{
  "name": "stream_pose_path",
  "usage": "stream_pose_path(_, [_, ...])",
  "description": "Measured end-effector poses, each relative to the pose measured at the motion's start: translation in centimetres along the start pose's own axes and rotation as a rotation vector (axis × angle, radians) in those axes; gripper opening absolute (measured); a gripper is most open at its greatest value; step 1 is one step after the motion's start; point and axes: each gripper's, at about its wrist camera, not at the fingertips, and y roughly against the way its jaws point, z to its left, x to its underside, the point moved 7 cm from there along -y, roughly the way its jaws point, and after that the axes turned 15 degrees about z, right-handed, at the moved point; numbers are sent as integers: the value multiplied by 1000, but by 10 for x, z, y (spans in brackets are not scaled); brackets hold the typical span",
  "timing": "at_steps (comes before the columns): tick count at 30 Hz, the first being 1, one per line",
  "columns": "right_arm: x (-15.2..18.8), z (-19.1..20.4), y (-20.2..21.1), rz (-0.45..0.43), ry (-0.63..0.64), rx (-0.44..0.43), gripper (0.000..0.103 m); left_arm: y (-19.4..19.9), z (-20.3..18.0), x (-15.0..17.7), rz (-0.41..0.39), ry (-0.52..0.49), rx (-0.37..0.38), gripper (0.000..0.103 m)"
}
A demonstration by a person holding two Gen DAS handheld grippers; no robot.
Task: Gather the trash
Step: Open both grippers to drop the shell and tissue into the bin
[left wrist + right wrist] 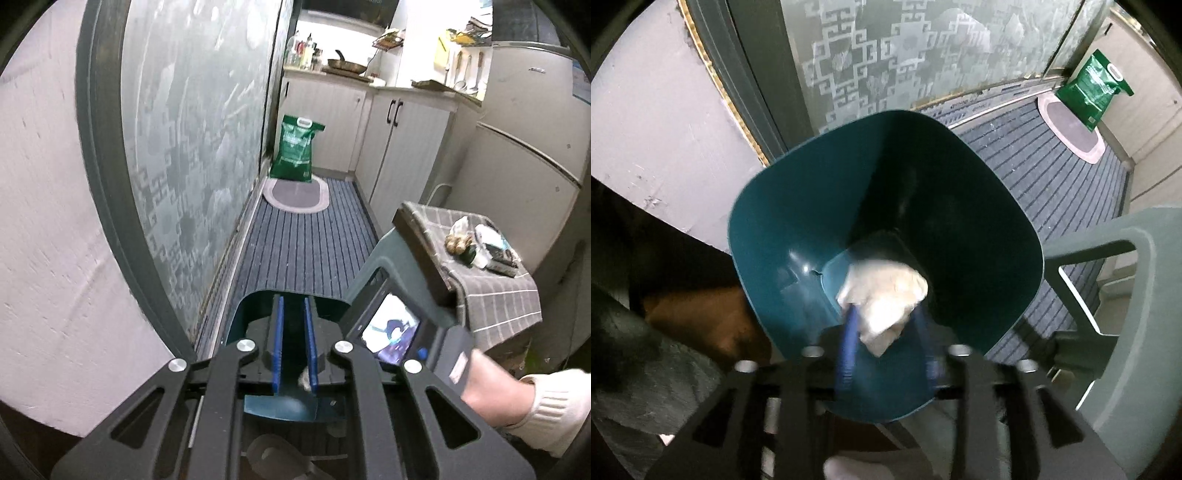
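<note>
You are hovering the right claw (886,345) over the mouth of the teal bin (768,236), which is filling the middle of the right wrist view, and a crumpled wad of pale paper (884,295) is sitting between the blue fingers (847,347). The fingers are standing apart with a gap on either side of the wad, so the claw looks released, or very nearly so, though blur is making it hard to say whether a pad is touching the paper. To do this step well, be keeping the claw centred over the opening, well inside the rim, and spreading the fingers fully so the wad is dropping straight down rather than catching on a pad. The bin looks otherwise bare inside; its floor is dark and partly hidden by the paper, so you cannot be sure. Your left claw (293,345), low in the centre of the left wrist view, is holding nothing, its blue fingers (277,343) parallel with a clear gap between them, and it is pointing across the near rim of the bin (258,295). More trash (480,243), pale wrappers and small scraps, is lying on the checked cloth (495,295) covering the little table at the right of that view, just beside the bin.
</note>
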Motion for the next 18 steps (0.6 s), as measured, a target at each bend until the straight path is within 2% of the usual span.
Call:
stream_pose_path(7, [8,5,14,-44,10,-34,37,21,-15,-8,-44,-22,-1,12])
stream_pose_path(13, [7,10,59,-162,17,-81,37,41,-40,-17,-85,-62,-6,14])
stream_pose_path(18, [12,3,103,-263,4,-93,37,51,-54,-24,-112,-73,-5,23])
